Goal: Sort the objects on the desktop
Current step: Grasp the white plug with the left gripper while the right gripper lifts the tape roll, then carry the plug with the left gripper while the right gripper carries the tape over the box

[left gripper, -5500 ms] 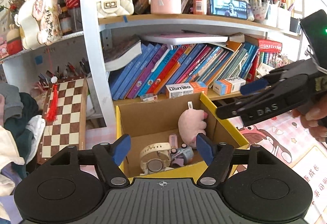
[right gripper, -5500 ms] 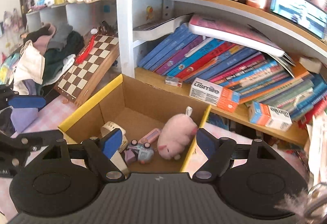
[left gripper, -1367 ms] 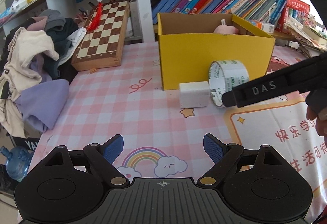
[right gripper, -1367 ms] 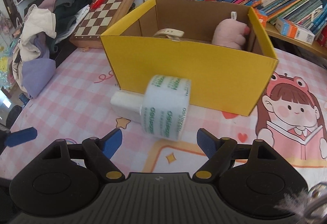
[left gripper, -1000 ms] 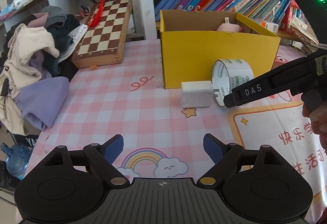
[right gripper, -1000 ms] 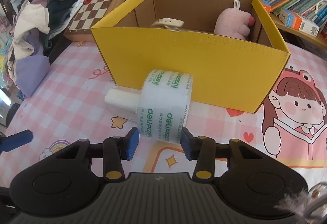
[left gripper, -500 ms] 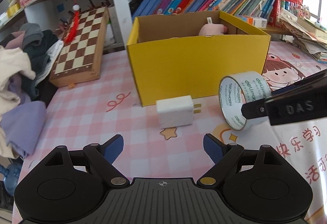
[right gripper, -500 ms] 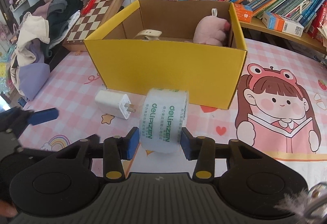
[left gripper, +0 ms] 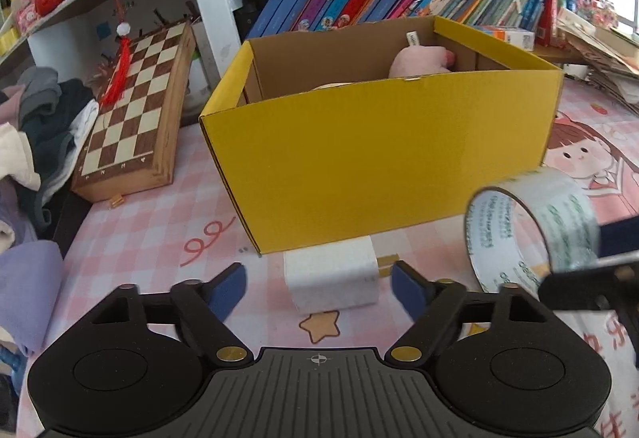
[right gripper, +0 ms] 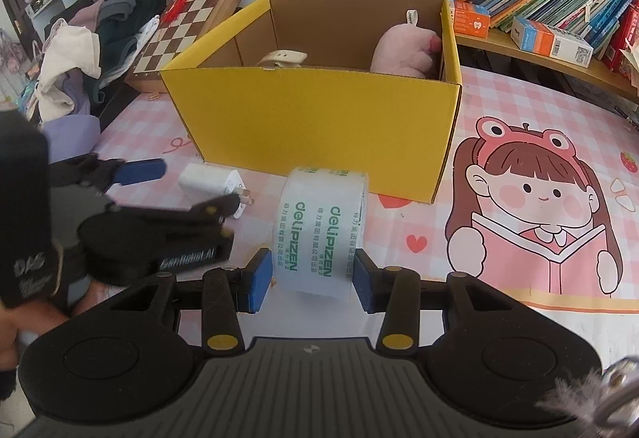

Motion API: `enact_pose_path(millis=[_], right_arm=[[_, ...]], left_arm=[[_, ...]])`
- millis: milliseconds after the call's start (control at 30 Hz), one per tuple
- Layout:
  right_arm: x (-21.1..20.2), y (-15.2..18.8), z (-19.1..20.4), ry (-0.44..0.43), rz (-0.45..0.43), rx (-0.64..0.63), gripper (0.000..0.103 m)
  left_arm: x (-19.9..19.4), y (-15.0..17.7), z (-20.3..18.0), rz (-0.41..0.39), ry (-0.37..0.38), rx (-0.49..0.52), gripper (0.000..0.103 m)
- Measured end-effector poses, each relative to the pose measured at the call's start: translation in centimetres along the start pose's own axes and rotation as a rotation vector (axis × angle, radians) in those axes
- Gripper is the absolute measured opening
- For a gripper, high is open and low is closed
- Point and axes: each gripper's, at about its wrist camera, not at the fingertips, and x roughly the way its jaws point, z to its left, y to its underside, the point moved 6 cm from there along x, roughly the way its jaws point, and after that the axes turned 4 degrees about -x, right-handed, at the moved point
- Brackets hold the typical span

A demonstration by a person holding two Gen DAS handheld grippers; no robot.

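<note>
Left wrist view: the left gripper [left gripper: 319, 288], jaws just closing yet apart, straddles the white square plug charger [left gripper: 330, 280] lying before the yellow cardboard box [left gripper: 379, 162]. Right gripper [right gripper: 313, 280] pinches the green-printed tape roll [right gripper: 319, 230].

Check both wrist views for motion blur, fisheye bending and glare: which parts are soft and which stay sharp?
Left wrist view: the tape roll at right is smeared, the yellow box and white charger crisp; shelves bow near the edges. Right wrist view: the left gripper is blurred, the tape roll in the right gripper sharp; daylight is even, with no glare.
</note>
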Motion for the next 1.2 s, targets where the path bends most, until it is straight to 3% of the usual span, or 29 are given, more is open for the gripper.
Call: enact_pose_path(millis=[100,233,600,1200], right_arm=[[0.0,0.1,0.0,-0.008,0.003,-0.007,0.041],[0.2,0.3,0.0,-0.012,0.014,-0.01,0.041],[0.1,0.4,-0.1,-0.012,0.016,0.0,0.041],[-2.7,0.5,0.4,-0.005,-0.027,0.063,0.039]], left_arm=[[0.2,-0.2,0.2,0.003,0.01,-0.033,0.07],[0.6,-0.1,0.2,0.022,0.037,-0.064,0.051],[-1.0,0.2,0.9,0.018,0.071,-0.123,0.05],[-6.1,1.2,2.7,0.005,0.094,-0.125,0.05]])
